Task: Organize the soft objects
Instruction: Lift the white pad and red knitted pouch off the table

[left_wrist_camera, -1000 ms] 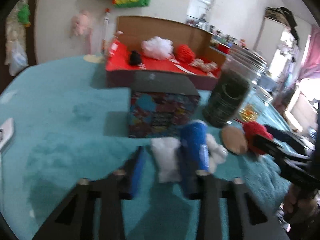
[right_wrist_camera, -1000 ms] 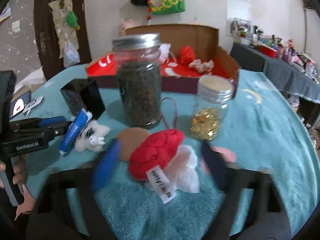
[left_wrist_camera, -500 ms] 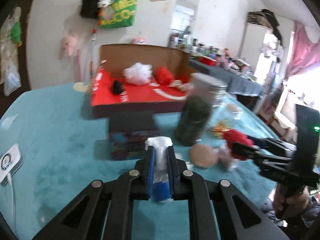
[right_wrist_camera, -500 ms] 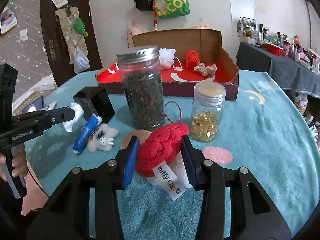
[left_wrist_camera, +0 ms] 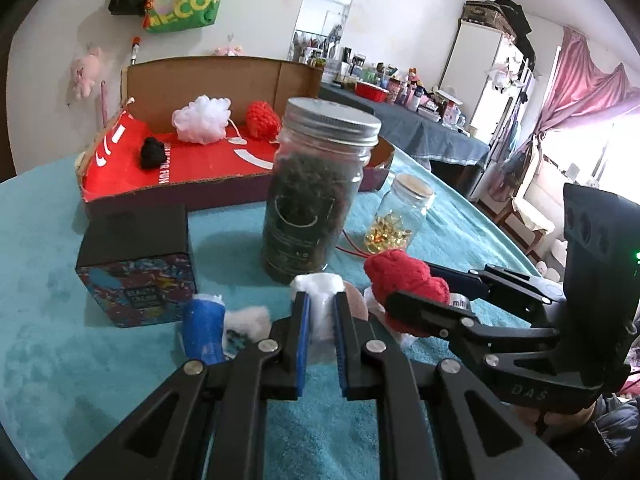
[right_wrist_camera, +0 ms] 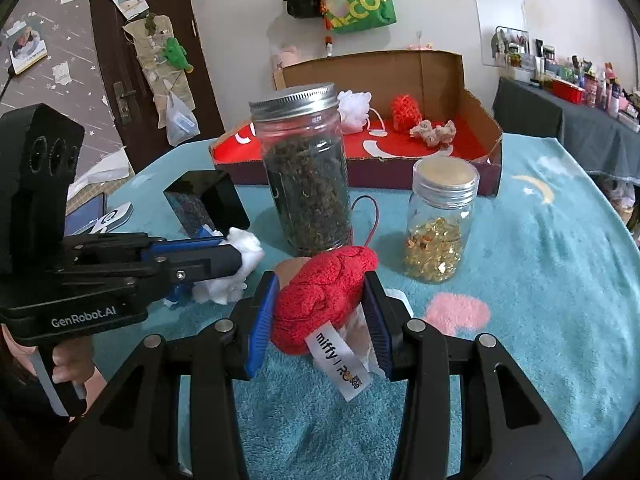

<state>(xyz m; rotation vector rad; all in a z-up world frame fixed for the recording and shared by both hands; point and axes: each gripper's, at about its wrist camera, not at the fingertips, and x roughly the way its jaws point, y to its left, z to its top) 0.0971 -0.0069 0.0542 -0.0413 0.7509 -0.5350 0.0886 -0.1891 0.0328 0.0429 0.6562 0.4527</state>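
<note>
Bench: a round surface under a teal towel, holding everything below.
Cardboard box: open at the far side, red inside; it already holds a white puff, a red knitted piece, a small black ball and a pale crumpled bit. These look sorted.
Tall jar: dark dried leaves, metal lid, standing between the box and both tongs.
Small jar: golden beads inside, to the right of the tall jar.
Black carton: on the bench, left of the tall jar.
Right tongs: clamped on a red knitted plush with a white tag, near the bench.
Left tongs: squeezed tight on a white fluffy wad, raised off the towel.
Blue tube: lying beside a small white plush, neither one picked up yet.
Progress: roughly midway; two soft things are in hand but not boxed, and at least one waits.
</note>
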